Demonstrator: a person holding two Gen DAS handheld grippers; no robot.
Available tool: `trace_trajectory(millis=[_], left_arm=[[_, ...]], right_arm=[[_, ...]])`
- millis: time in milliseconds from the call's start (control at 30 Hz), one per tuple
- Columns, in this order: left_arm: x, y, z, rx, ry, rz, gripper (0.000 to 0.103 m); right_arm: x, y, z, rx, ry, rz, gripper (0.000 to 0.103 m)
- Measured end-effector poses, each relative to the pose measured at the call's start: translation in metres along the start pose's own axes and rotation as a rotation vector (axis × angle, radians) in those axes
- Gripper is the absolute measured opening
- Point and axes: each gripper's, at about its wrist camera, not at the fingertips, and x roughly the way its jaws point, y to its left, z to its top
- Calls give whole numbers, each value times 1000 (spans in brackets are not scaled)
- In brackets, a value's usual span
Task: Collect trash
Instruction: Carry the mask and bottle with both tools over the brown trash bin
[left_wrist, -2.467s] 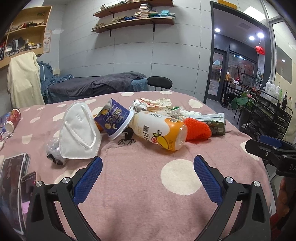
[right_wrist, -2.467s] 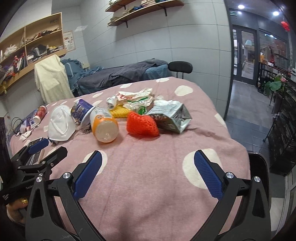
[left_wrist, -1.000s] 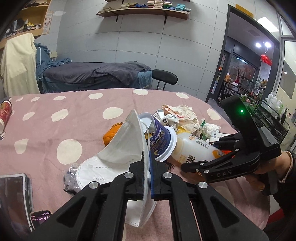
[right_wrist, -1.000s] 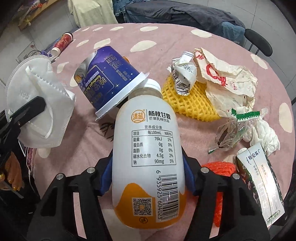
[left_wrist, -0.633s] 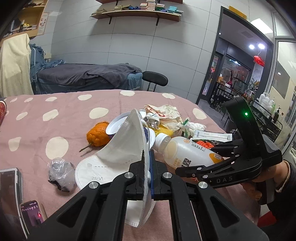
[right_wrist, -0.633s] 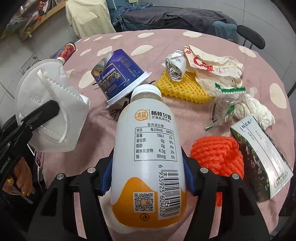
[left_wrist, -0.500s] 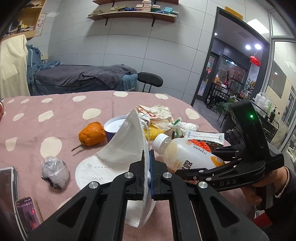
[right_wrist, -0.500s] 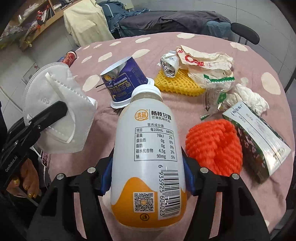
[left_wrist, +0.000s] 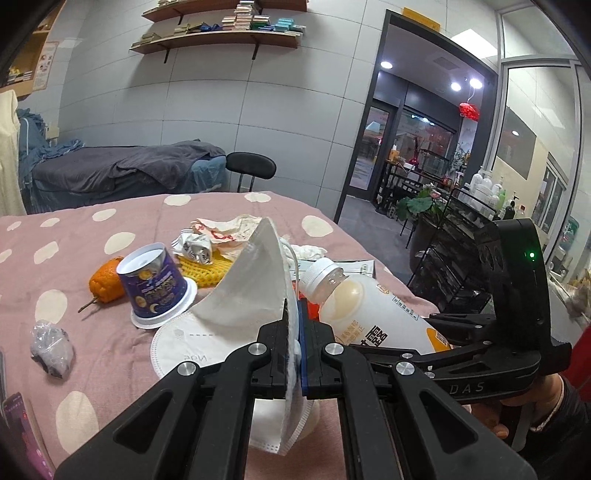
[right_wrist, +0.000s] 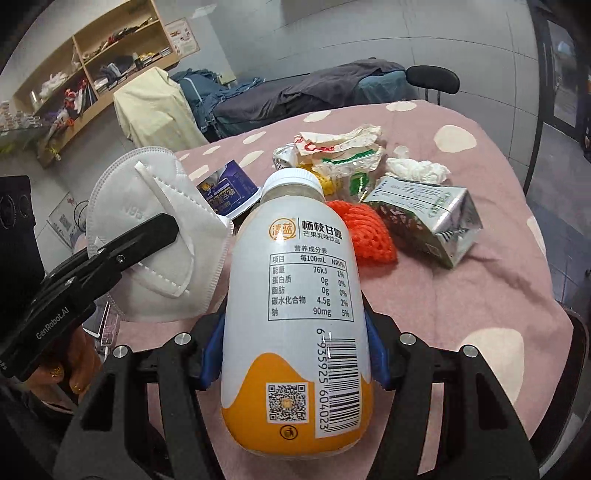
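A glossy, smooth plastic bottle (right_wrist: 295, 295), a matt fibrous white mask (right_wrist: 155, 229), a foil-lined carton (right_wrist: 424, 218) and crumpled paper (right_wrist: 340, 144) lie over the soft, matt pink cloth (right_wrist: 480, 280).

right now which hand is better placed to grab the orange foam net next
Neither is free: left tongs pinch the mask, right tongs clamp the bottle. Right is probably better once emptied; the net lies just beyond it.

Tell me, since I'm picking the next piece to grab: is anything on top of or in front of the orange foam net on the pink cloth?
Nothing lies on the orange foam net. The bottle, held in the right gripper, hides its near left edge in the right wrist view. The carton sits beside it.
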Motion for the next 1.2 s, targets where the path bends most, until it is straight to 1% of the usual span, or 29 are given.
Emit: trace_trajectory(millis=[133, 200, 367, 433, 567, 633, 667, 700, 800, 867, 967, 1067, 1133, 1200], left_arm=[[6, -20, 2, 40, 0, -41, 3], [9, -34, 3, 58, 0, -73, 3], [24, -69, 7, 125, 12, -159, 3], [30, -82, 8, 143, 21, -204, 3], [45, -106, 6, 169, 45, -277, 3], [54, -119, 7, 176, 59, -317, 3], [57, -125, 7, 179, 67, -338, 3], [60, -131, 7, 184, 73, -354, 3], [72, -152, 8, 209, 93, -394, 3], [78, -167, 6, 222, 108, -421, 3], [86, -185, 4, 251, 123, -443, 3], [94, -200, 1, 274, 144, -456, 3], [100, -206, -2, 278, 166, -471, 3], [104, -212, -3, 283, 182, -480, 3]], right_arm=[[-28, -18, -14, 49, -59, -21, 62], [-46, -27, -24, 78, -92, -35, 62], [-84, -66, -42, 197, -178, -82, 62], [-99, -87, -50, 251, -207, -119, 62], [-122, -133, -65, 383, -244, -230, 62], [-127, -158, -72, 433, -244, -317, 62], [-126, -174, -78, 457, -231, -375, 62], [-123, -186, -81, 480, -211, -404, 62], [-102, -230, -99, 595, -133, -440, 62], [-80, -258, -110, 669, -61, -440, 62], [-50, -291, -131, 756, 22, -425, 62], [-25, -311, -160, 833, 96, -435, 62], [-6, -324, -168, 880, 137, -411, 62], [8, -332, -172, 890, 181, -416, 62]])
